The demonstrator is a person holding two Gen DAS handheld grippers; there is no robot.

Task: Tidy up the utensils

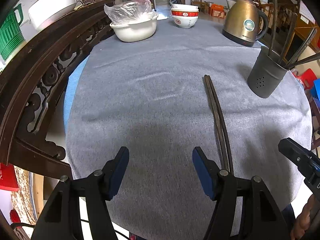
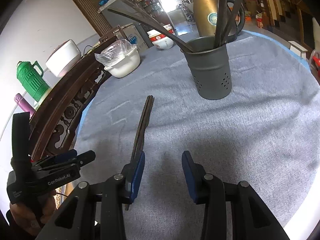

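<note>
Currently, by item:

Worktop: a round worktop (image 1: pixel 160 64) covered with a grey cloth, blue edge showing at the rim.
Chopsticks: 2 dark chopsticks (image 1: pixel 217 116) lie flat and side by side on the cloth, near the holder but apart from it.
Utensil holder: a dark grey perforated utensil holder (image 2: pixel 210 70) stands upright on the cloth, with several dark utensils leaning out of it.
Left hand-held gripper: the left hand-held gripper (image 1: pixel 160 172) hovers over bare cloth with its jaws spread and nothing between them; the chopsticks run just outside its right finger.
Right hand-held gripper: the right hand-held gripper (image 2: pixel 163 175) has its jaws parted; the near ends of the chopsticks pass by the outer side of its left finger, possibly touching it, and the gap between the blue pads is empty.
Behind: a brass-coloured electric kettle (image 1: pixel 245 18), stacked bowls (image 1: pixel 185 17) with red bands, and a white basin (image 1: pixel 134 29) holding a clear plastic bag stand at the far edge.
Side: a green thermos jug (image 2: pixel 32 80) stands beyond a carved dark wooden chair back (image 1: pixel 40 76).
</note>
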